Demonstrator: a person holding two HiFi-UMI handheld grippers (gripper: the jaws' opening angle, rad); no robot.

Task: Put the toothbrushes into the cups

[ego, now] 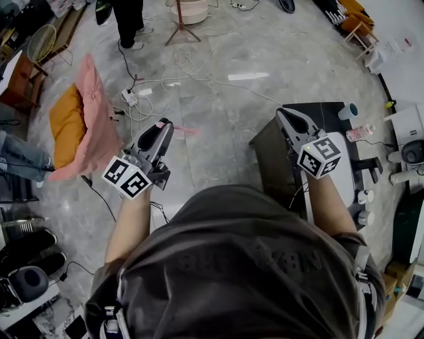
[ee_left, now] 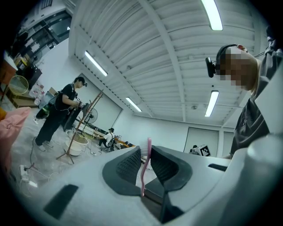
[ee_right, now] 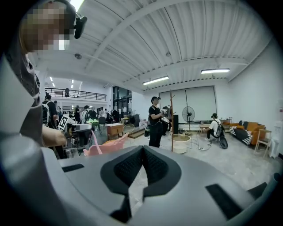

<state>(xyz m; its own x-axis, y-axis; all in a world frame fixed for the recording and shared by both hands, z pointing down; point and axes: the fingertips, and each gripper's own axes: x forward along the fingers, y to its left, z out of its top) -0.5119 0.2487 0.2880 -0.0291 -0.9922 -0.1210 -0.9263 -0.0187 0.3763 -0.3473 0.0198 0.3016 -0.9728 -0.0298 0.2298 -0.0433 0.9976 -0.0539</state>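
2 grippers: left gripper (ego: 162, 126), right gripper (ego: 281, 114).
2 marker cubes (ego: 126, 177), one per gripper.
1 toothbrush (ee_left: 144, 170), pink.
1 cup (ego: 348, 110) for sure, blue-rimmed; a few small white pots near it, kind unclear.
1 table (ego: 270, 153).
4 ceiling lights (ee_left: 213, 13), long strips, in the left gripper view.
1 fan (ee_right: 189, 113).
1 tub (ego: 192, 10).
People beyond the wearer: 2 clear, a standing person (ee_left: 59, 114) and a seated person (ee_left: 108, 137); more far back, not countable.

open floor (ego: 225, 132) ahead, cables (ego: 161, 85) and pink cushion (ego: 95, 116) left, dark table (ego: 266, 157) under right tool (ego: 280, 112)
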